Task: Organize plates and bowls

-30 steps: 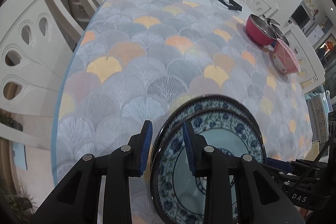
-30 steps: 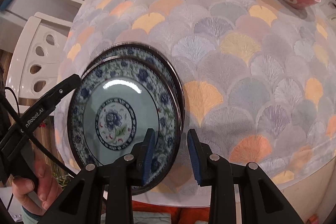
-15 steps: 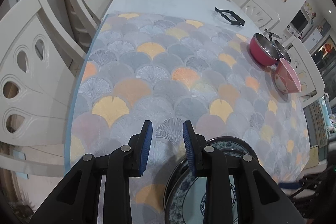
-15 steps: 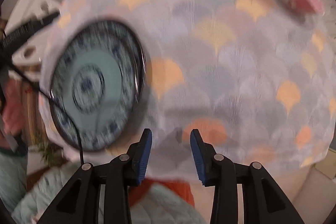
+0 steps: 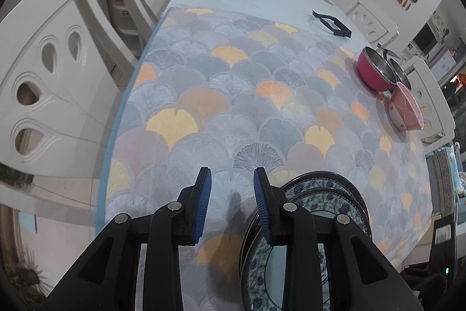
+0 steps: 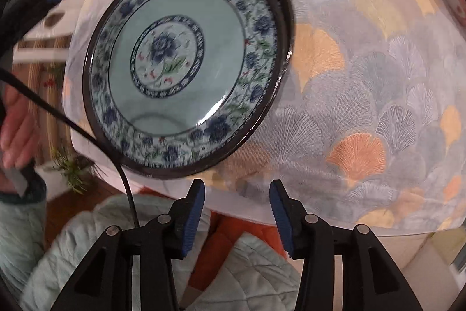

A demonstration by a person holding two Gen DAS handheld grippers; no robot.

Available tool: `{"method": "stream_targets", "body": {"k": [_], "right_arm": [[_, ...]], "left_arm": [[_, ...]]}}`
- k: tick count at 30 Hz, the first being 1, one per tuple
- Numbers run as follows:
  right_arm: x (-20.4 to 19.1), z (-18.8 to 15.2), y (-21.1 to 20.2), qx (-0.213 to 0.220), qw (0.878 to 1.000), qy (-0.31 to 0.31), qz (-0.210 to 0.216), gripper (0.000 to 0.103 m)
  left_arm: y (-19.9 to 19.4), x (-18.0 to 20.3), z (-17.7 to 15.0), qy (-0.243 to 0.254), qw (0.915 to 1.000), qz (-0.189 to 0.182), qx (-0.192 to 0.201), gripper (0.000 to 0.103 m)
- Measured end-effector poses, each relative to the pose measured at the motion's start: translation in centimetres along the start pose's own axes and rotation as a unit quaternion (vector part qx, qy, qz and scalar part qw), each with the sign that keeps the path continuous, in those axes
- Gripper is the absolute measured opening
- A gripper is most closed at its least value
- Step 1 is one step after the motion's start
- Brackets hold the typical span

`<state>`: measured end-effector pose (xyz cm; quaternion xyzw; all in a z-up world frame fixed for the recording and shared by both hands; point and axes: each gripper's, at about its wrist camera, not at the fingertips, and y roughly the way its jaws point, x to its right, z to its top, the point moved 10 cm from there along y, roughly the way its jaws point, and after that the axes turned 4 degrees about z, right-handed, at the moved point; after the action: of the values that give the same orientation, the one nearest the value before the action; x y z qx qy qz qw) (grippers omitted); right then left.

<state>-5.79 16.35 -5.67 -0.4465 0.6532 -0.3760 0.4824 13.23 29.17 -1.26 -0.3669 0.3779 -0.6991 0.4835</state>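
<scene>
Two blue-and-white floral plates lie stacked on the fan-patterned tablecloth (image 5: 233, 95). In the left wrist view the stack (image 5: 323, 196) sits at the lower right, partly behind my left gripper's right finger. My left gripper (image 5: 231, 196) hovers just left of it, jaws a little apart with only cloth between them. From the right wrist, the top plate (image 6: 186, 57) fills the upper left, with the lower plate's dark rim (image 6: 284, 8) showing behind it. Near the table's edge my right gripper (image 6: 237, 209) is empty, its jaws opening. A red pot (image 5: 374, 72) and a pink bowl (image 5: 406, 108) stand at the far right.
A steel bowl (image 5: 400, 72) sits next to the red pot. A black frame-like object (image 5: 332, 25) lies far back on the white table. White chairs (image 5: 52, 77) line the left side. A hand (image 6: 14, 124) and a pale quilted garment (image 6: 247, 276) show below the table edge.
Both grippers have drawn off the plates' rim. The left moved left, so the stack now lies to its right. The right pulled back to the table edge and its jaws widened.
</scene>
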Motion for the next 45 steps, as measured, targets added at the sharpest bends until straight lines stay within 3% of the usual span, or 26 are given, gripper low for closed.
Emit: {"method": "stream_targets", "body": {"k": [8,13,22,30,37,42,44,45], "right_arm": [[1.5,1.5,-0.7,0.04,0.996,0.073,0.042,0.044],[3.0,1.6,-1.7,0.04,0.996,0.077,0.031,0.044],[6.5,4.2,-5.5,0.08,0.992,0.099,0.008,0.047],[10.4,7.9,-10.1,0.14,0.978,0.155,0.028,0.047],[16.7,9.1,-17.6,0.258,0.944,0.206,0.028,0.048],[23.4,10.0,-23.2,0.316,0.923,0.219,0.017,0.053],[26.1,11.0,-24.4,0.325,0.92,0.22,0.017,0.054],[26.8,11.1,-24.9,0.324,0.92,0.219,0.016,0.054]], "left_arm": [[0.6,0.0,0.3,-0.006,1.0,-0.004,-0.005,0.027],[1.1,1.2,1.2,0.01,0.9999,-0.011,-0.004,0.027],[2.2,2.0,3.4,0.025,0.9995,-0.016,-0.003,0.027],[2.8,4.1,6.2,0.046,0.9983,-0.034,0.003,0.027],[1.6,11.2,9.6,0.095,0.993,-0.065,0.026,0.028],[1.6,18.2,10.1,0.118,0.9879,-0.099,0.019,0.049],[1.9,21.7,10.2,0.114,0.9872,-0.11,0.016,0.062],[1.9,22.7,10.2,0.109,0.9873,-0.114,0.016,0.063]]}}
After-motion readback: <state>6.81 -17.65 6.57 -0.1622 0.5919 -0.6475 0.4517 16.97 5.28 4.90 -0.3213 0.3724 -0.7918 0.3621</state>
